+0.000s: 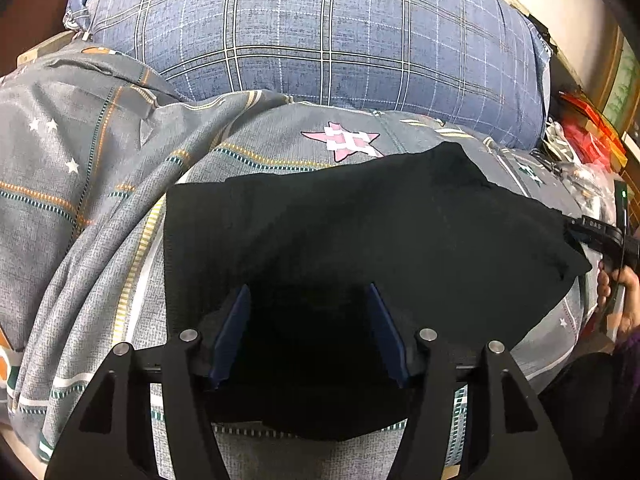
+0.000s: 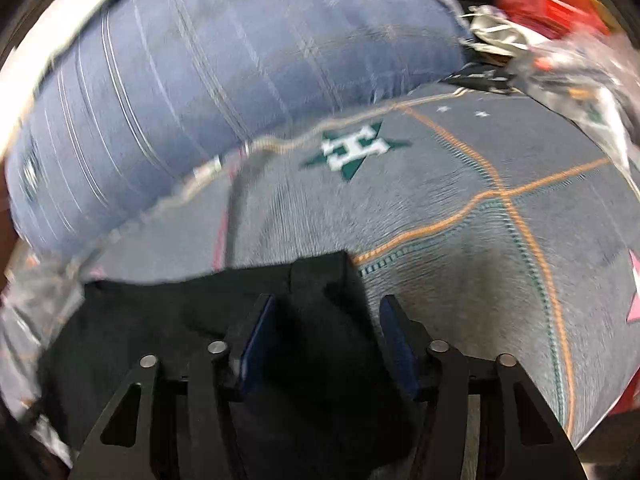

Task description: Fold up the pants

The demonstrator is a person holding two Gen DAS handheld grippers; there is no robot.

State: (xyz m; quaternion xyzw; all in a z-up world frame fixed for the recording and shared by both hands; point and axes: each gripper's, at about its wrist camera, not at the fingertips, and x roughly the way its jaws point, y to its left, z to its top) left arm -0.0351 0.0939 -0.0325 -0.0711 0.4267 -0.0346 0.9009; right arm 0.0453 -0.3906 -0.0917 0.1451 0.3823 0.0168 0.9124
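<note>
The black pants [image 1: 360, 232] lie folded into a compact block on the grey patterned bedsheet [image 1: 100, 200]. My left gripper [image 1: 308, 292] is open, its blue pads wide apart above the near edge of the pants. In the right wrist view, which is blurred, my right gripper [image 2: 326, 304] is open over the right end of the pants [image 2: 180, 320], with a corner of black cloth between the pads but not pinched. The right gripper's body [image 1: 600, 236] shows at the pants' right edge in the left wrist view.
A large blue plaid pillow [image 1: 320, 40] lies behind the pants. The grey sheet bunches up in folds on the left [image 1: 60, 140]. Red boxes and plastic bags [image 1: 588, 136] are piled at the right, also in the right wrist view [image 2: 540, 8].
</note>
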